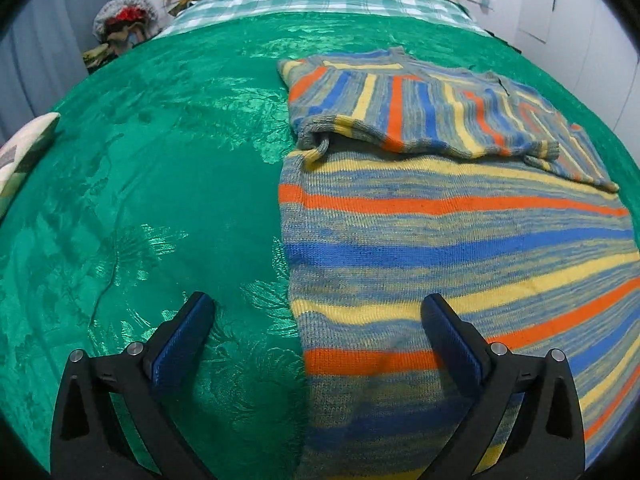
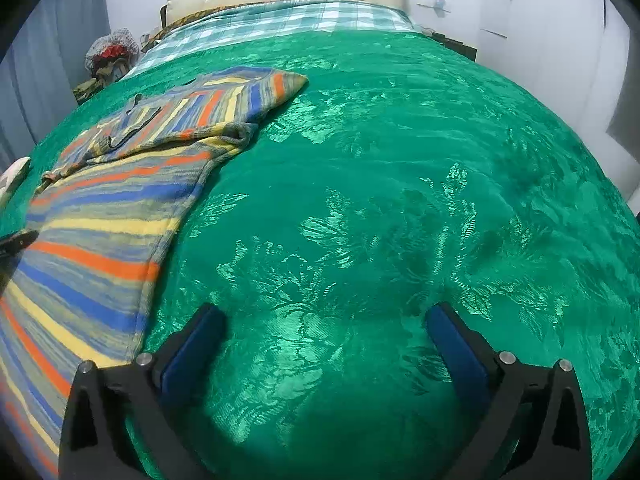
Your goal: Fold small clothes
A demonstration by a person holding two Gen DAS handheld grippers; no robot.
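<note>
Striped sweater [image 1: 460, 240] flat on green bedspread [image 1: 160, 184], sleeves folded in.
Left gripper [image 1: 318, 312] spread wide, straddling sweater edge; right gripper [image 2: 326, 320] spread wide over bare bedspread, sweater off its left side.

Coarse matt knit striped sweater [image 1: 460, 232], glossy green brocade bedspread [image 1: 160, 184] (leaf pattern catching light), woven checked sheet [image 1: 320, 0], matt black plastic fingers [image 1: 452, 340]

Left gripper [image 1: 318, 310]: black angular finger arms, blue pads [image 1: 182, 342], silver round screws at 7 and 5 o'clock. Right gripper [image 2: 326, 320]: same build.
</note>
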